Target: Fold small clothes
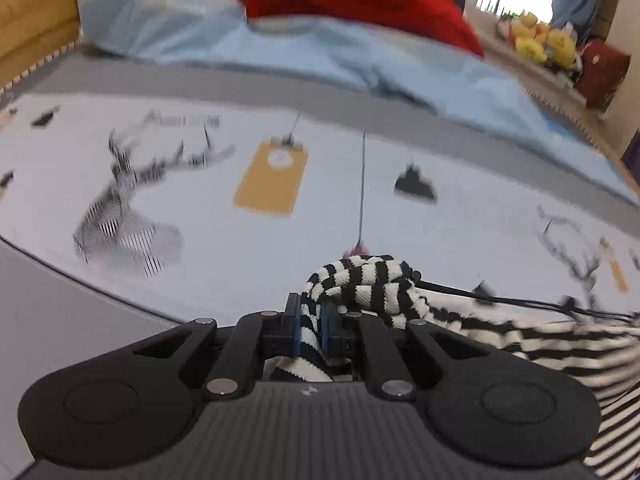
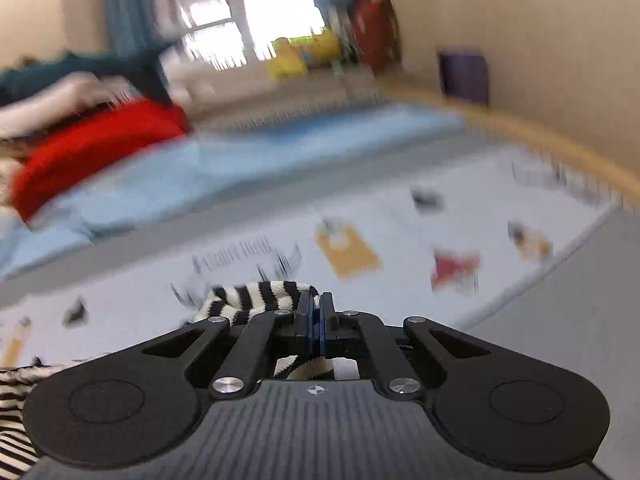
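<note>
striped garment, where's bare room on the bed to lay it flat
Both the left gripper and the right gripper are shut on the striped garment. The printed sheet ahead looks bare, from the grippers up to its grey border. Beyond that it is crowded: a light blue cloth with a red garment piled on top.

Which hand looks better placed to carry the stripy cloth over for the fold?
Probably left. Left gripper clamps a thick bunch of the striped garment; right gripper pinches only an edge.
</note>
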The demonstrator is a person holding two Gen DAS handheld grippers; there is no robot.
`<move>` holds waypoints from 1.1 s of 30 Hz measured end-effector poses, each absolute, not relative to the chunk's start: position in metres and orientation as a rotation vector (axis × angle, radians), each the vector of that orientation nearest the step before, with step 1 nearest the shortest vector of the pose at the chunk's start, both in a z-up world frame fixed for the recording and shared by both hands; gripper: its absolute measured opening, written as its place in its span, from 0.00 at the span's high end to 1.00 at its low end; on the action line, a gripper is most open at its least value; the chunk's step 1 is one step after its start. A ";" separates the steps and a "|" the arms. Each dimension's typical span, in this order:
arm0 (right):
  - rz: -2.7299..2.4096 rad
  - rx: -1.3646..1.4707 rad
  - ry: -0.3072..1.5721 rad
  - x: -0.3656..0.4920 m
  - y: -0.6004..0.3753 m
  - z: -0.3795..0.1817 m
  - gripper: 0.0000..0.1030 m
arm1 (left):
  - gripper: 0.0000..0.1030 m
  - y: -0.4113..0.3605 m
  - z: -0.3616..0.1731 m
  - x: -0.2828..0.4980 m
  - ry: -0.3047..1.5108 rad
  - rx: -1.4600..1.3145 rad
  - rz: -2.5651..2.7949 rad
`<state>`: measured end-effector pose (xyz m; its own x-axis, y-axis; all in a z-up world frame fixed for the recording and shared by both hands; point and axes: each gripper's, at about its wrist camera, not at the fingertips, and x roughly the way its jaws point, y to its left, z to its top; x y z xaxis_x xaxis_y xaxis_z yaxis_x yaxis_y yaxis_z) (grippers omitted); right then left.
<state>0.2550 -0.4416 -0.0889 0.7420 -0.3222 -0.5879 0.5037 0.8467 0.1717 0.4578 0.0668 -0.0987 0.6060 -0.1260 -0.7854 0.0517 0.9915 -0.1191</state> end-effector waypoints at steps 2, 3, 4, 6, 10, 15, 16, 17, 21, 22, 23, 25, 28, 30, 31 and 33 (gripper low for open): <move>-0.482 0.396 0.686 0.265 -0.448 -0.121 0.98 | 0.79 0.063 -0.108 0.460 0.924 -0.080 -0.111; -0.476 0.418 0.719 0.268 -0.448 -0.132 0.98 | 0.66 0.064 -0.110 0.459 0.924 -0.080 -0.111; -0.454 0.416 0.752 0.273 -0.446 -0.139 0.95 | 0.59 0.064 -0.108 0.460 0.924 -0.083 -0.113; -0.437 0.381 0.747 0.273 -0.440 -0.136 0.91 | 0.19 0.071 -0.098 0.457 0.900 -0.122 -0.118; -0.390 0.330 0.625 0.250 -0.432 -0.100 0.44 | 0.09 0.090 -0.066 0.429 0.805 -0.097 -0.127; -0.305 0.277 0.582 0.183 -0.420 -0.066 0.40 | 0.09 0.111 -0.052 0.363 0.862 0.116 -0.105; -0.294 0.275 0.581 0.168 -0.419 -0.062 0.40 | 0.09 0.115 -0.055 0.348 0.882 0.140 -0.098; -0.278 0.272 0.581 0.154 -0.415 -0.061 0.39 | 0.09 0.119 -0.058 0.336 0.901 0.151 -0.098; -0.277 0.247 0.625 0.097 -0.405 -0.076 0.39 | 0.09 0.131 -0.082 0.292 0.986 0.143 -0.110; -0.278 0.239 0.653 0.087 -0.401 -0.084 0.39 | 0.09 0.129 -0.089 0.286 1.005 0.156 -0.105; -0.281 0.238 0.677 0.079 -0.399 -0.089 0.39 | 0.09 0.128 -0.094 0.284 1.016 0.169 -0.095; -0.291 0.232 0.700 0.071 -0.395 -0.094 0.39 | 0.09 0.123 -0.104 0.282 1.036 0.189 -0.100; -0.279 0.201 0.707 0.068 -0.388 -0.098 0.39 | 0.09 0.120 -0.110 0.283 1.057 0.164 -0.130; -0.270 0.188 0.730 0.071 -0.388 -0.104 0.39 | 0.09 0.119 -0.113 0.286 1.063 0.142 -0.138; -0.261 0.184 0.750 0.072 -0.388 -0.108 0.40 | 0.09 0.119 -0.114 0.287 1.068 0.133 -0.146; -0.249 0.186 0.766 0.074 -0.387 -0.111 0.40 | 0.09 0.116 -0.118 0.292 1.087 0.135 -0.152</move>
